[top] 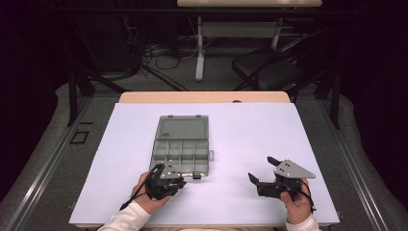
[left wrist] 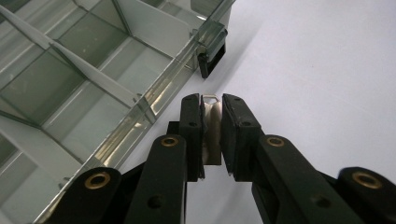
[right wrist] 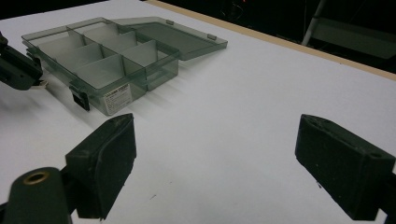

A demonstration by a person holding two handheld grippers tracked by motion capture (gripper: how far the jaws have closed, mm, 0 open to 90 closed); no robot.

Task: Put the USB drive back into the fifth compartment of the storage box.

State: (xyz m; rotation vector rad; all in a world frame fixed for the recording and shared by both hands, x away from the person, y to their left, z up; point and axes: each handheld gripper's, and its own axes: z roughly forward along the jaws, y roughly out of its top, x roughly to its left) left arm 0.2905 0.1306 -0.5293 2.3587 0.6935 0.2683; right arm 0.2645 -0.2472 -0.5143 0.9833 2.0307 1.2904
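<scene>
A clear grey compartment box (top: pixel 164 153) lies open on the white table, its lid (top: pixel 183 127) folded flat behind it; the compartments look empty. My left gripper (top: pixel 182 182) is at the box's near edge, shut on a small silvery metal piece (left wrist: pixel 213 128) held upright between its pads, just short of the box's black latch (left wrist: pixel 212 52). In the right gripper view, the left gripper (right wrist: pixel 17 71) sits beside the box (right wrist: pixel 122 59). Off to the right, my right gripper (top: pixel 261 168) rests open with nothing between its pads (right wrist: pixel 108 154).
A white mat (top: pixel 250 130) covers the wooden table (top: pixel 202 96). A black chair (top: pixel 269 70) and a desk leg (top: pixel 199 48) stand on the floor beyond the far edge. There is bare mat between the two grippers and right of the box.
</scene>
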